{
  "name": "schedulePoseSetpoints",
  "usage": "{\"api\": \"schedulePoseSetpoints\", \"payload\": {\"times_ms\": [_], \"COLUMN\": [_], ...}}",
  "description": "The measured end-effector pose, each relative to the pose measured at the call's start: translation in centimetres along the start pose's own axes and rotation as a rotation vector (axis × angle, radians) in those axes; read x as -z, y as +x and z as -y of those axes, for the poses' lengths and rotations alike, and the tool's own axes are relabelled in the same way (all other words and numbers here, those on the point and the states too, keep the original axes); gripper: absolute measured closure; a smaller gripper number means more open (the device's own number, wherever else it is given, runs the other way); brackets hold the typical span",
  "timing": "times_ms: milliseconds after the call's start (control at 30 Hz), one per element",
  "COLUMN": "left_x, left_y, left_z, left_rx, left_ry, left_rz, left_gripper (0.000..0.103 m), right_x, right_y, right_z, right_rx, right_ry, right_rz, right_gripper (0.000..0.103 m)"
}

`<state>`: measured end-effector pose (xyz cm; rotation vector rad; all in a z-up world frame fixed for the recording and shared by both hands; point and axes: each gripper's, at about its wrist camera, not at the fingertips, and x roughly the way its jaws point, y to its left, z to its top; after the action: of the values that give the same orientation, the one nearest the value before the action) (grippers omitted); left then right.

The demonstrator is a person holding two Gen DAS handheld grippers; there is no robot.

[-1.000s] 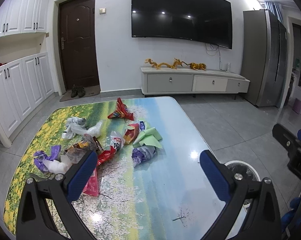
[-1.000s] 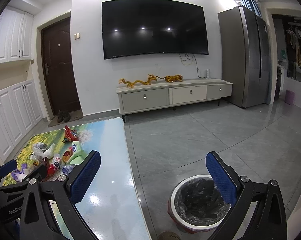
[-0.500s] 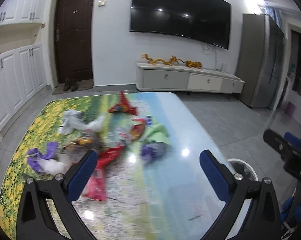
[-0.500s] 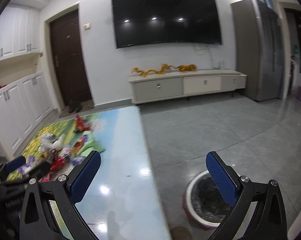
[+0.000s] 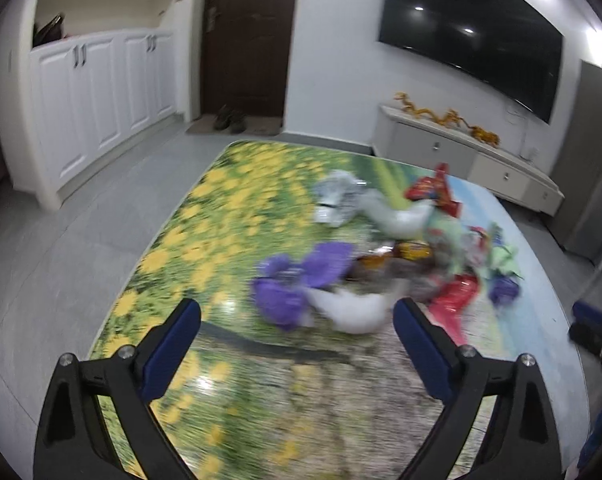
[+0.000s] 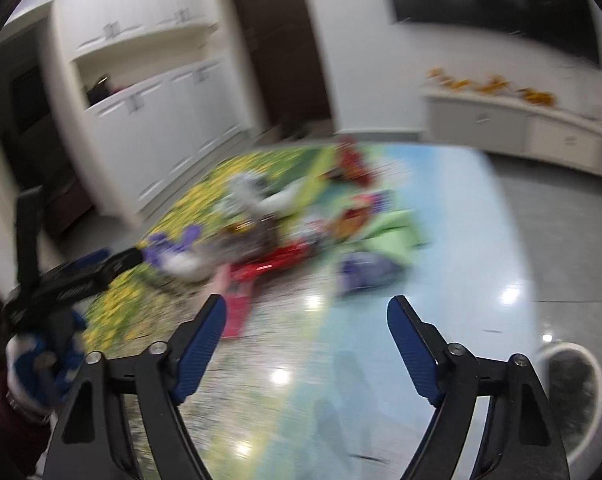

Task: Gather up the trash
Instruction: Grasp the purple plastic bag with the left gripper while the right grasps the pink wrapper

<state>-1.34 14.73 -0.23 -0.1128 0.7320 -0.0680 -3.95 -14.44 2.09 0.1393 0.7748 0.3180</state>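
Observation:
A heap of trash lies on the printed table [image 5: 221,208]: a purple bag [image 5: 301,280], a white wad [image 5: 357,312], a red wrapper [image 5: 455,300], a silver wrapper [image 5: 337,198], green paper [image 5: 505,260]. My left gripper [image 5: 297,320] is open and empty, just short of the purple bag and white wad. My right gripper [image 6: 307,320] is open and empty over the table, near a purple wrapper [image 6: 365,272] and red wrapper [image 6: 277,262]. The left gripper also shows in the right wrist view [image 6: 101,268]. Both views are blurred.
A white bin with a black liner [image 6: 573,392] stands on the floor right of the table. White cabinets [image 5: 93,92], a dark door [image 5: 249,40], a wall TV [image 5: 473,36] and a low TV console [image 5: 469,152] line the room.
Both grippers have swung left and down toward the trash heap. The left one has come close to the purple bag. The bin has slid to the right edge of the right view.

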Motion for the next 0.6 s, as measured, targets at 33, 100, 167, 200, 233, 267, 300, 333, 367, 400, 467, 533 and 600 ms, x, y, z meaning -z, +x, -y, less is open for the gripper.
{"api": "schedulePoseSetpoints", "payload": {"times_ms": [33, 100, 167, 200, 233, 267, 300, 333, 367, 400, 467, 533, 600], "left_x": [-0.1, -0.5, -0.8, -1.1, -1.2, -1.3, -1.5, -1.6, -1.7, -1.9, -2.0, -1.9, -1.7], "left_y": [0.3, 1.1, 1.9, 2.5, 3.0, 3.4, 3.9, 4.4, 4.7, 5.2, 6.1, 7.0, 7.4], "left_z": [-0.7, -1.9, -2.5, -2.7, -2.9, -3.1, -3.2, -3.2, -3.2, -3.1, -2.9, -2.6, -2.5], "left_rx": [0.005, 0.007, 0.017, 0.024, 0.036, 0.046, 0.057, 0.067, 0.074, 0.086, 0.098, 0.110, 0.123], "left_ry": [-0.014, -0.036, -0.050, -0.059, -0.067, -0.075, -0.081, -0.087, -0.090, -0.091, -0.090, -0.090, -0.089], "left_rz": [-0.007, -0.020, -0.034, -0.044, -0.054, -0.063, -0.072, -0.080, -0.086, -0.095, -0.115, -0.141, -0.157], "left_gripper": [0.006, 0.007, 0.009, 0.012, 0.012, 0.014, 0.015, 0.016, 0.017, 0.019, 0.024, 0.030, 0.034], "right_x": [-0.1, -0.2, -0.3, -0.4, -0.4, -0.5, -0.6, -0.7, -0.8, -0.9, -0.9, -0.9, -0.9], "right_y": [0.9, 3.2, 5.1, 6.1, 7.0, 7.7, 8.4, 8.8, 9.7, 10.1, 11.1, 11.7, 12.3], "right_z": [-0.7, -2.2, -3.1, -3.6, -4.0, -4.0, -4.1, -4.2, -4.1, -4.1, -4.1, -4.2, -4.5], "right_rx": [-0.030, -0.086, -0.116, -0.130, -0.143, -0.151, -0.155, -0.161, -0.167, -0.169, -0.175, -0.181, -0.182], "right_ry": [-0.010, -0.032, -0.045, -0.054, -0.059, -0.056, -0.050, -0.042, -0.032, -0.029, -0.017, -0.008, -0.010], "right_rz": [-0.020, -0.071, -0.110, -0.130, -0.148, -0.163, -0.175, -0.186, -0.198, -0.204, -0.219, -0.231, -0.243], "right_gripper": [0.022, 0.022, 0.022, 0.022, 0.023, 0.023, 0.024, 0.026, 0.027, 0.028, 0.030, 0.035, 0.039]}}
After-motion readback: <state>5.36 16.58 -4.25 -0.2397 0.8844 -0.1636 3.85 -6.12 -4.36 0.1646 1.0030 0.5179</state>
